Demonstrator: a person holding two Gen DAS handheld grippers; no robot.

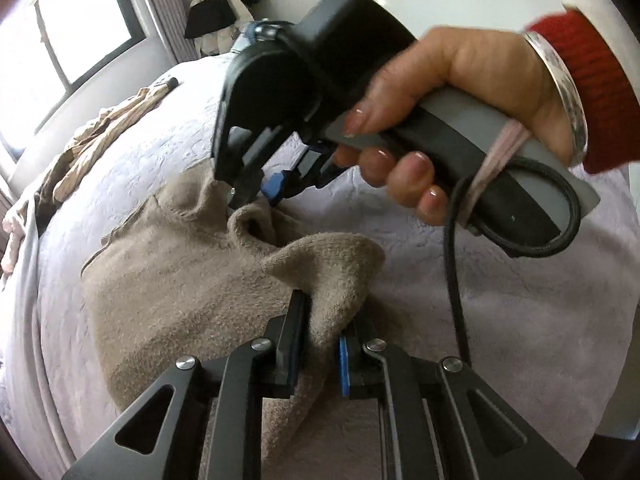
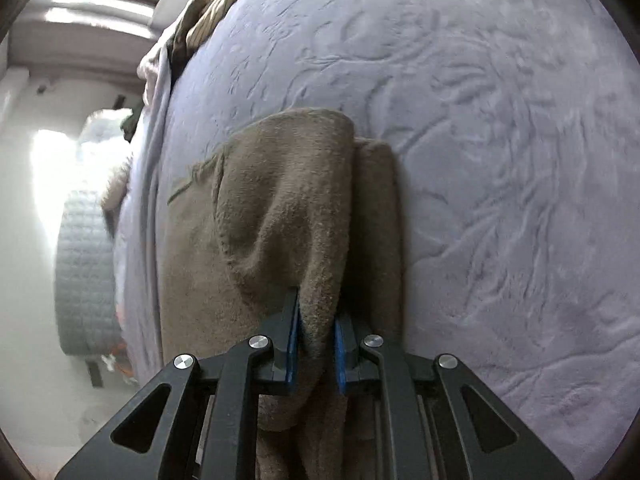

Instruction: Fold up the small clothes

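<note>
A tan fuzzy garment lies on the pale lilac bedspread. My left gripper is shut on a bunched edge of it at the near side. My right gripper, held by a hand in a red sleeve, pinches the garment's far edge. In the right wrist view my right gripper is shut on a raised fold of the tan garment, which drapes over the layer below on the bedspread.
A striped beige garment lies crumpled near the bed's far left edge, also showing in the right wrist view. A window and hanging clothes stand behind. A black cable hangs from the right gripper's handle.
</note>
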